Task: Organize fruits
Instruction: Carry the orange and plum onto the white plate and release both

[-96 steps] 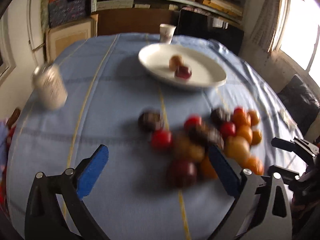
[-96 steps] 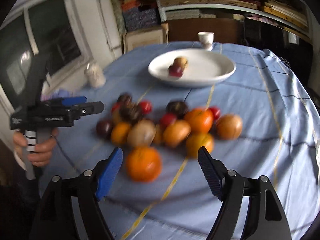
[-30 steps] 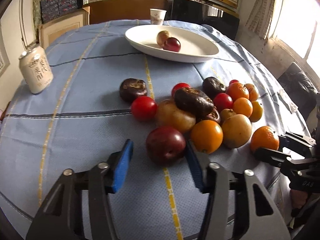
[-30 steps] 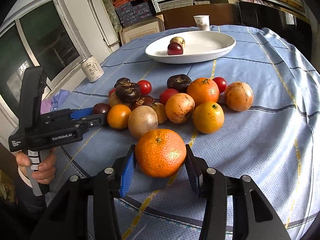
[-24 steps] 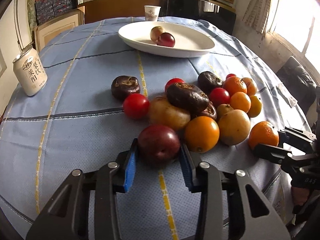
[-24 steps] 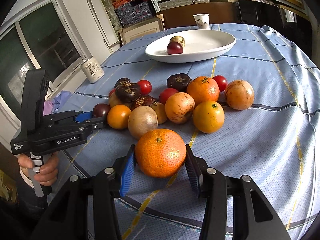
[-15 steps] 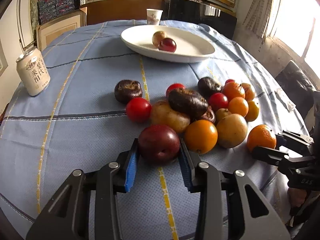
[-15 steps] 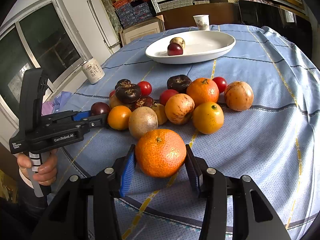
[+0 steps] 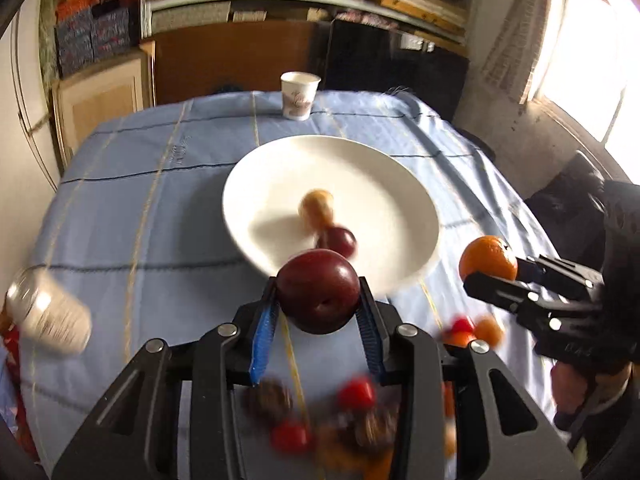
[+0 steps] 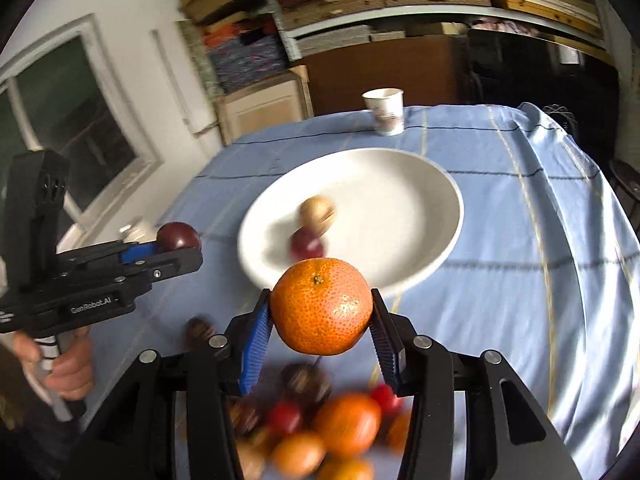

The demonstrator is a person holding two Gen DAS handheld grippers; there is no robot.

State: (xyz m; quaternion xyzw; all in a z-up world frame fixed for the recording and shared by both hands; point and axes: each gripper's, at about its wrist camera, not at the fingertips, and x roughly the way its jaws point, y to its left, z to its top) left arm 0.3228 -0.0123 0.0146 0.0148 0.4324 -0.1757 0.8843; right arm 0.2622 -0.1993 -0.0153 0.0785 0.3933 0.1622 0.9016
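My left gripper (image 9: 318,300) is shut on a dark red plum (image 9: 318,290) and holds it in the air just short of the near rim of the white plate (image 9: 360,168). My right gripper (image 10: 321,308) is shut on an orange mandarin (image 10: 321,306), also lifted, before the plate's (image 10: 400,184) near rim. The plate holds a tan fruit (image 9: 317,204) and a dark red fruit (image 9: 338,240). The remaining fruit pile (image 10: 320,432) lies blurred below both grippers. Each gripper shows in the other's view: the right one (image 9: 490,268) and the left one (image 10: 176,240).
A paper cup (image 9: 300,94) stands behind the plate at the table's far edge. A drink can (image 9: 48,312) stands at the left of the blue tablecloth (image 9: 140,168). Shelves and a cabinet are behind the table.
Both grippers have lifted their fruit off the table and moved forward toward the plate. The fruit pile now lies below and behind the fingers.
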